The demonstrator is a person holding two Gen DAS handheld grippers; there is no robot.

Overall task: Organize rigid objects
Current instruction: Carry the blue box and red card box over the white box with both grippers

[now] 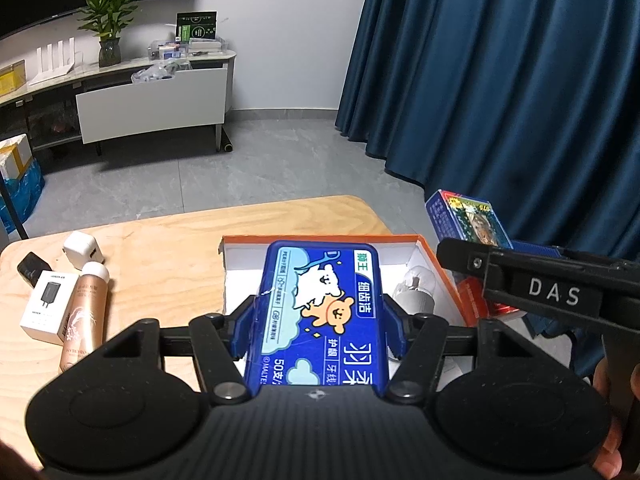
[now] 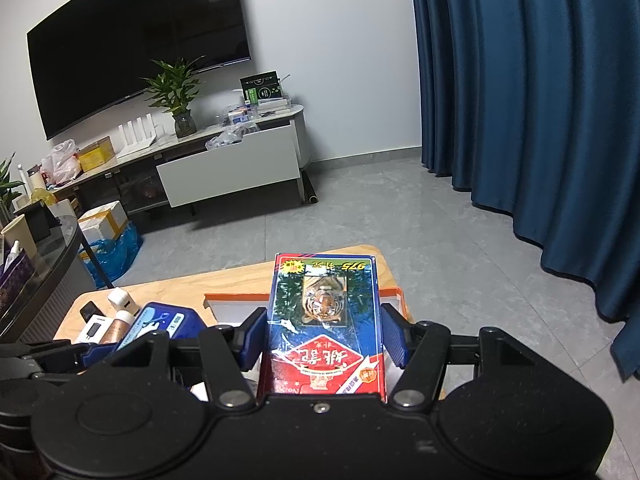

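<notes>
A blue dental-floss box point(image 1: 320, 312) is clamped between the blue pads of the left gripper point(image 1: 318, 320), held over an open orange-rimmed cardboard box point(image 1: 440, 264) on the wooden table point(image 1: 168, 240). A tiger-printed playing-card box point(image 2: 326, 320) is gripped by the right gripper point(image 2: 325, 332) above the same cardboard box. A clear bulb-like item point(image 1: 414, 288) lies inside. Farther left, a rose-gold bottle point(image 1: 84, 316), a white charger box point(image 1: 48, 304) and a white plug adapter point(image 1: 84, 250) are seen.

Blue floss-pick box point(image 1: 320, 312) and tiger-printed card box point(image 2: 324, 320), each held above an orange-rimmed open box point(image 1: 440, 264).
</notes>
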